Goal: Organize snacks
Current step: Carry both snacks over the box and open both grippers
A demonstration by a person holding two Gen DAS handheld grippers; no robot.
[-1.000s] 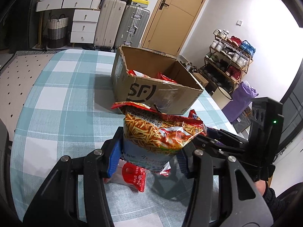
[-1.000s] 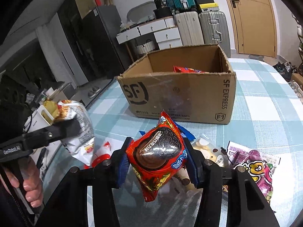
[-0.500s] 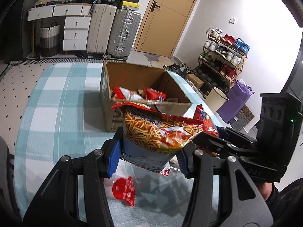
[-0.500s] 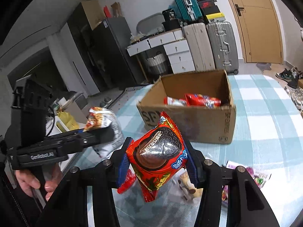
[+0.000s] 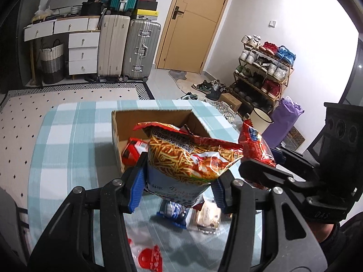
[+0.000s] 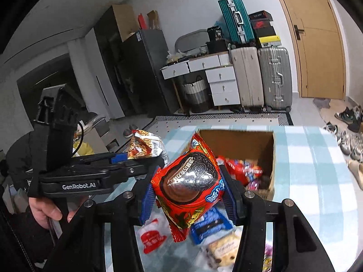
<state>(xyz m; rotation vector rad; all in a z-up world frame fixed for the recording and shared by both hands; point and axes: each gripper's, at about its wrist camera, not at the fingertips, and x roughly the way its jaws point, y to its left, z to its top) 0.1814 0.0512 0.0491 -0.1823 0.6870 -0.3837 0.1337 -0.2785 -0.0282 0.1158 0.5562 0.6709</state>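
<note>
My left gripper (image 5: 179,188) is shut on an orange bag of noodle-stick snacks (image 5: 188,156) and holds it high over the near side of the open cardboard box (image 5: 118,122). My right gripper (image 6: 188,198) is shut on a red chocolate cookie pack (image 6: 190,183), also raised before the box (image 6: 271,149). Each gripper shows in the other's view: the right gripper (image 5: 261,167) to the right, the left gripper (image 6: 136,158) to the left. Red snack packs (image 6: 242,170) lie inside the box.
Loose snacks lie on the checked tablecloth (image 5: 63,149) below the grippers: a blue pack (image 6: 211,226), a cookie pack (image 6: 223,248), a red-and-white pack (image 6: 150,239). Suitcases (image 5: 140,47), drawers and a shoe rack (image 5: 263,72) stand beyond the table.
Both grippers have risen and moved forward towards the box with their packs; I now look down into the box from above.
</note>
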